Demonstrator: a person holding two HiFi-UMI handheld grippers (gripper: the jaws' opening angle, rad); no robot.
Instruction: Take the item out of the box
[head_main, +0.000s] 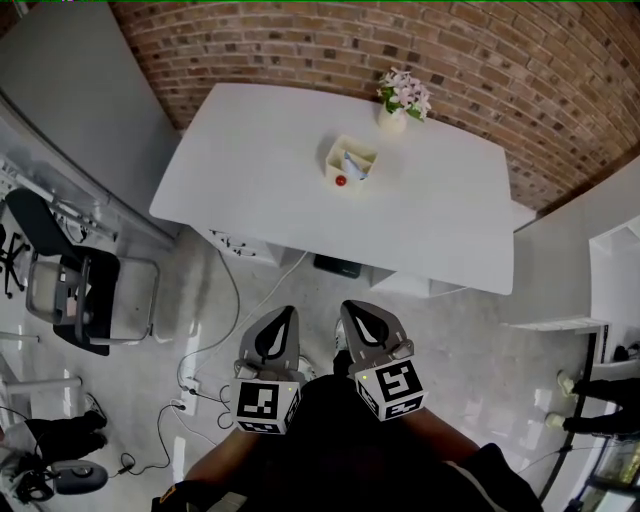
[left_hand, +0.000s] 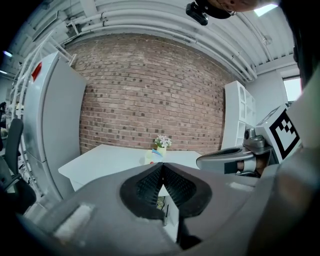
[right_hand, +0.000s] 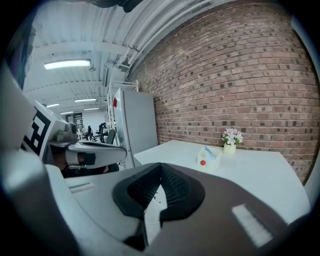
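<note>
Grippers: left gripper (head_main: 285, 318) and right gripper (head_main: 352, 312) are side by side close to the person's body, over the floor, both short of the table (head_main: 250, 170).
Left jaws: together, nothing between them in the left gripper view (left_hand: 162, 167).
Right jaws: together as well, with nothing in them (right_hand: 160, 167).
Box: box (head_main: 351, 163) sits on the tabletop well ahead of both grippers, towards the far edge, with a vase of flowers (head_main: 400, 100) just beyond it.
Item: pale blue-and-white item (head_main: 354, 166) lies inside the box, its top showing above the rim (right_hand: 210, 151).
Bearing from left: box appears almost straight over the jaw tips (left_hand: 149, 158), so this gripper points at it.
Bearing from right: box lies ahead and to the right of the jaw line (right_hand: 208, 159).
Nearer hand: little in it; the right looks slightly closer in the head view.
Item's long axis: too small to tell from here.
Coming move, as judged: a long reach forward over the table, with the jaws opened on the way.
</note>
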